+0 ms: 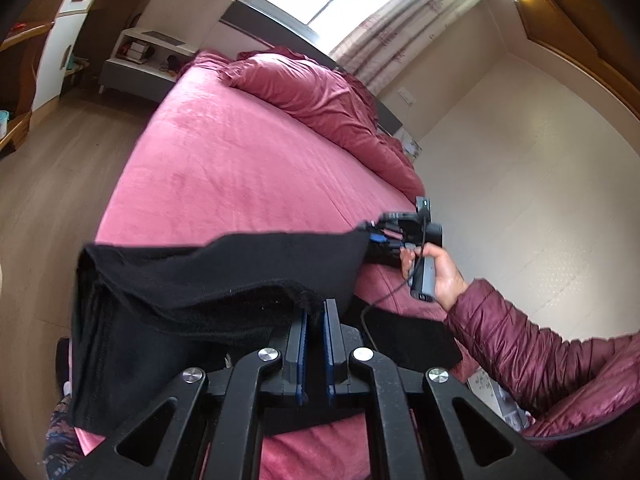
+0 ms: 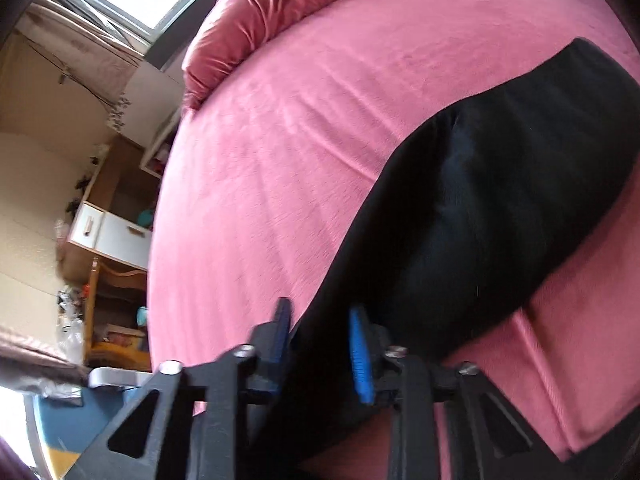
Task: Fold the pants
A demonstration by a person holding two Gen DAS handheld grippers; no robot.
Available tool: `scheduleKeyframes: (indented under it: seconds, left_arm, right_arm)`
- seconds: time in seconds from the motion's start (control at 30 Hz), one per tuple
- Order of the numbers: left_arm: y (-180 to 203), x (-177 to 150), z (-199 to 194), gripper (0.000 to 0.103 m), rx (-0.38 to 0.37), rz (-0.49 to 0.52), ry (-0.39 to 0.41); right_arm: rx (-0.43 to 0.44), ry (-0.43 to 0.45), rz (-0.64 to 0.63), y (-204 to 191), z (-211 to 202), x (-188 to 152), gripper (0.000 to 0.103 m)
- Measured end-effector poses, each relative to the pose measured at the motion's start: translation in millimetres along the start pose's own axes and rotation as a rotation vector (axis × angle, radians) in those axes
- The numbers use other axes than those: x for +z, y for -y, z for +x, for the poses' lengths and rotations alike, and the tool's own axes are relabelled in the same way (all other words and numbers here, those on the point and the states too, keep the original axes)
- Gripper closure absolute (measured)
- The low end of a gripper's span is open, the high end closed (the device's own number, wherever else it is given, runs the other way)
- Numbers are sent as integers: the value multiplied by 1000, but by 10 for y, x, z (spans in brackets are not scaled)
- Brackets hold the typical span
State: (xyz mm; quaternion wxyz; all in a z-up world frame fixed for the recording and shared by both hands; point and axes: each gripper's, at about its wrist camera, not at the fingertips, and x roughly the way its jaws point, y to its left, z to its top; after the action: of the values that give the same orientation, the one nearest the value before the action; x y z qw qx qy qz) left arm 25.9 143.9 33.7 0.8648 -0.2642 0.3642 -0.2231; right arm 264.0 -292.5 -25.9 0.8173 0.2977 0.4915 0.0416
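Black pants (image 1: pixel 208 280) hang lifted above the pink bed (image 1: pixel 224 160), stretched between both grippers. My left gripper (image 1: pixel 316 308) is shut on one edge of the pants, its blue pads pinching the cloth. In the left wrist view my right gripper (image 1: pixel 384 234), held by a hand in a maroon sleeve, grips the other end of the stretched edge. In the right wrist view the pants (image 2: pixel 480 208) run from between the blue pads of my right gripper (image 2: pixel 320 320) out over the bed (image 2: pixel 280 140); the jaws stand a little apart with cloth between them.
A rumpled pink duvet (image 1: pixel 316 88) lies at the head of the bed. A white nightstand (image 1: pixel 140 60) and wooden shelves (image 1: pixel 24 60) stand at the left on the wood floor. A pale wall (image 1: pixel 520 180) is to the right.
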Motion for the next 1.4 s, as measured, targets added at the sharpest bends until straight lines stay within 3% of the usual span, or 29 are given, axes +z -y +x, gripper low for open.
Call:
scheduleKeyframes:
  seconds: [0.17, 0.27, 0.4, 0.6, 0.8, 1.0, 1.2, 1.4]
  left_arm:
    - [-220, 602, 89, 96, 110, -8, 49]
    - [-433, 1134, 214, 96, 171, -33, 79]
    - [-786, 1717, 349, 96, 240, -156, 110]
    - [-825, 1912, 481, 96, 279, -155, 84]
    - [-686, 1607, 214, 96, 234, -109, 117]
    - [-691, 928, -113, 96, 256, -113, 99]
    - [-922, 194, -261, 96, 280, -217, 30]
    - [-1265, -381, -134, 96, 346, -328, -76]
  right_arm:
    - [3, 33, -70, -105, -141, 70, 94]
    - [84, 96, -93, -196, -451, 58, 95]
    - [183, 158, -149, -263, -880, -82, 95]
    - [249, 161, -226, -152, -1271, -588, 95]
    - [274, 141, -214, 65, -1477, -1072, 95]
    - [242, 92, -240, 266, -1558, -1533, 95]
    - [200, 15, -242, 463, -1484, -1934, 95]
    - [138, -63, -238, 696, -1310, -2293, 95]
